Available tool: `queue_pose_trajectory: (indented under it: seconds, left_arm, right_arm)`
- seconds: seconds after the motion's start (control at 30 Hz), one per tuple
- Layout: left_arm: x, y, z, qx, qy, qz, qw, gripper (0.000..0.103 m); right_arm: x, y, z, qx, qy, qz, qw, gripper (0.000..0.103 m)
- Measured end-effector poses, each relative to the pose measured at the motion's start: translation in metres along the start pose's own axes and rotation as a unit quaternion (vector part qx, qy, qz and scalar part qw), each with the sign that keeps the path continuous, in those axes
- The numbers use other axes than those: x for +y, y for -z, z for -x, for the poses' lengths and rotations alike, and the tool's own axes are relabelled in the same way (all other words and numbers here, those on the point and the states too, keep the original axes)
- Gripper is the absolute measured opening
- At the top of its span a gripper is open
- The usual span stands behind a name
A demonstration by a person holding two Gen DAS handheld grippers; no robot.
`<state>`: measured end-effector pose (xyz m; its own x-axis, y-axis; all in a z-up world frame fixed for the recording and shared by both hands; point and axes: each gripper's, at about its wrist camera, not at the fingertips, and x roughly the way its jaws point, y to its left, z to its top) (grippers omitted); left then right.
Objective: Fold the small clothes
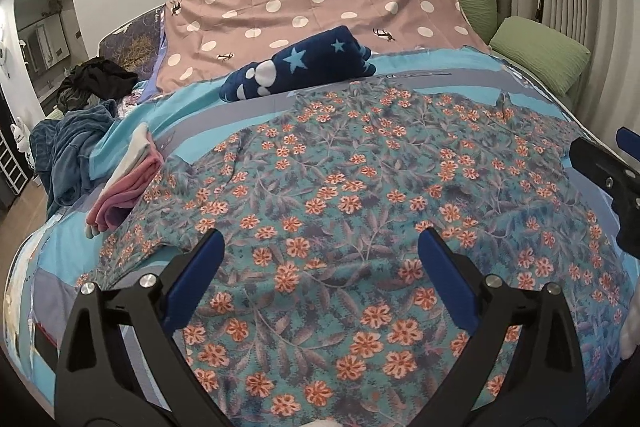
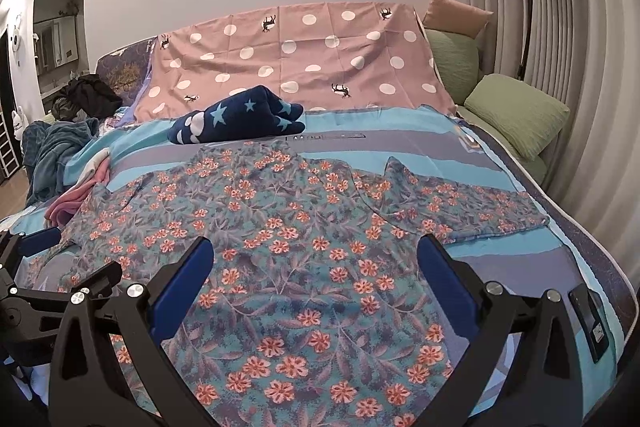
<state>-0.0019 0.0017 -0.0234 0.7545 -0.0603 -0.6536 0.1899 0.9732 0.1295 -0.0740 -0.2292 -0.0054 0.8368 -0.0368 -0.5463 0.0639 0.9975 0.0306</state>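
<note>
A teal floral shirt with orange flowers (image 1: 360, 187) lies spread flat on the bed; it also shows in the right wrist view (image 2: 288, 251), one sleeve stretched out to the right (image 2: 480, 203). My left gripper (image 1: 320, 247) is open and empty, hovering over the shirt's near left part. My right gripper (image 2: 316, 255) is open and empty over the shirt's near right part. The right gripper shows at the right edge of the left wrist view (image 1: 608, 179), and the left gripper at the left edge of the right wrist view (image 2: 24, 267).
A folded navy star blanket (image 1: 304, 67) lies beyond the shirt. Folded pink clothes (image 1: 128, 187) and a blue-grey heap (image 1: 68, 155) sit at the left. Green pillows (image 2: 516, 115) line the right side. A dark device (image 2: 592, 323) lies near the bed's right edge.
</note>
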Motion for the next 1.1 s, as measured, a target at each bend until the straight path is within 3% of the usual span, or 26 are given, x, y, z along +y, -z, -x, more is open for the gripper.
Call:
queue_pose_trajectory:
  seconds: [1.1]
  left_arm:
    - [0.006, 0.015, 0.001, 0.007, -0.001, 0.003, 1.0, 0.096]
  right_arm:
    - [-0.003, 0.014, -0.008, 0.032, -0.011, -0.017, 0.999, 0.102]
